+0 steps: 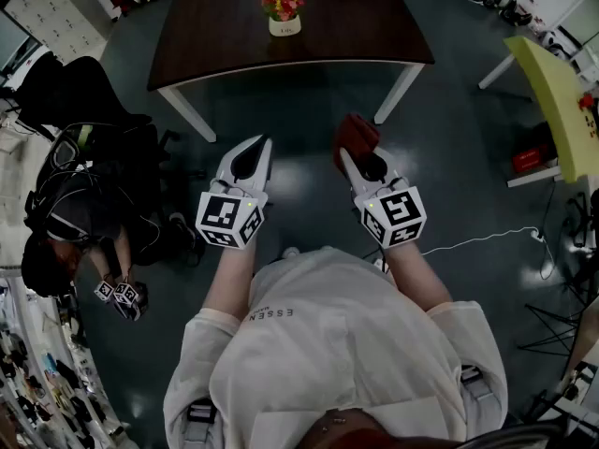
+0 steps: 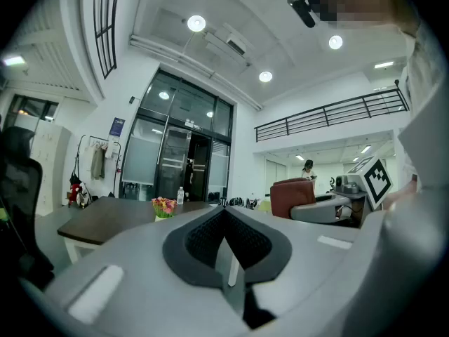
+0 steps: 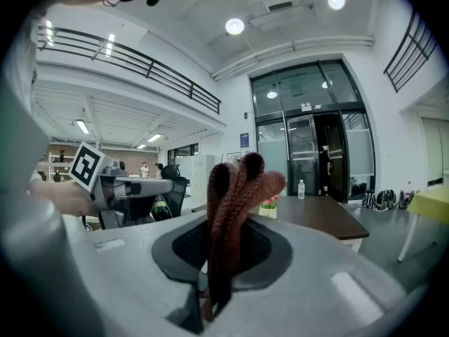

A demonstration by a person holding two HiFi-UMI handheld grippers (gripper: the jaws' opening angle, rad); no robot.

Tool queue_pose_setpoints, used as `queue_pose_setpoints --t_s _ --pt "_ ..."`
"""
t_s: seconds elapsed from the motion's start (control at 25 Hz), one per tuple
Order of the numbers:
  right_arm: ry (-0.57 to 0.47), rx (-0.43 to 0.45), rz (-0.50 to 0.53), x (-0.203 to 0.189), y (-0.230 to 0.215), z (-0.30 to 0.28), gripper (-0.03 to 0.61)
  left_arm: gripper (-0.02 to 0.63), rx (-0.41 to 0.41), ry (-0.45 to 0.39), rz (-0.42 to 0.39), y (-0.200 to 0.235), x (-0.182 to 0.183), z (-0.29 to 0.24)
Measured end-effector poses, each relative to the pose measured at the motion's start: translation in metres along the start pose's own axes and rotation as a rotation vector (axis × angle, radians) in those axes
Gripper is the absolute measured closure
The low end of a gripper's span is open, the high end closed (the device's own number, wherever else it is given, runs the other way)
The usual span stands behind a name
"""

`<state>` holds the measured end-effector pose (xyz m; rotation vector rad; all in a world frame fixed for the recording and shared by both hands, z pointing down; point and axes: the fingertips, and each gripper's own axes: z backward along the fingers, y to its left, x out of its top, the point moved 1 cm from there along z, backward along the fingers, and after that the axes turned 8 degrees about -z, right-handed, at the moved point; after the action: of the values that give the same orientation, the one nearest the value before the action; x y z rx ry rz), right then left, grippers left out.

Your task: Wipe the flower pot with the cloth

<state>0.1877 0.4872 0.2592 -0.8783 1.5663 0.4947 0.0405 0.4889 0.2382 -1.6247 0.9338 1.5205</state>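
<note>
A: Setting?
B: Glossy grey floor (image 1: 309, 171), open hall.
A: Tools?
B: Left gripper (image 1: 259, 148): jaws together, empty. Right gripper (image 1: 349, 160) clamps a rust-red knitted cloth (image 1: 357, 135).
A: Pot?
B: Small white flower pot (image 1: 284, 26) on the dark wooden table (image 1: 211, 36), midway between its side edges, well ahead.

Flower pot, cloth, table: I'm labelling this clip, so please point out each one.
flower pot (image 1: 284, 28), head view, on its white side wall.
cloth (image 1: 356, 136), head view, middle of the bunched red fabric.
table (image 1: 215, 26), head view, bare dark top left of the pot.
</note>
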Motion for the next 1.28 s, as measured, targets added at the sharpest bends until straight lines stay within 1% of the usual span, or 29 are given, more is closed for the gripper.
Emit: queue_pose_setpoints --t_s 0.16,0.4,0.72,0.92,1.16,1.28 --pt "0.005 0.001 0.001 -0.002 0.0 0.0 0.529 0.598 0.009 -0.002 0.008 0.002 0.0 0.0" --pt "0.011 -0.013 0.017 -0.003 -0.002 0.001 0.529 0.598 -0.008 -0.013 0.017 -0.001 0.001 -0.001" --pt "-0.003 -0.024 0.005 -0.002 0.014 -0.003 0.531 0.598 -0.022 -0.043 0.031 0.009 0.002 0.013" --pt "0.004 -0.033 -0.002 -0.006 0.028 -0.014 0.531 0.598 -0.027 -0.043 0.041 0.026 -0.004 0.027" --pt "0.023 -0.066 -0.009 -0.018 0.044 -0.029 0.529 0.598 -0.043 -0.054 0.064 0.048 -0.016 0.047" --pt "0.032 -0.064 -0.021 -0.022 0.047 -0.04 0.529 0.598 -0.028 -0.046 0.075 0.061 -0.024 0.053"
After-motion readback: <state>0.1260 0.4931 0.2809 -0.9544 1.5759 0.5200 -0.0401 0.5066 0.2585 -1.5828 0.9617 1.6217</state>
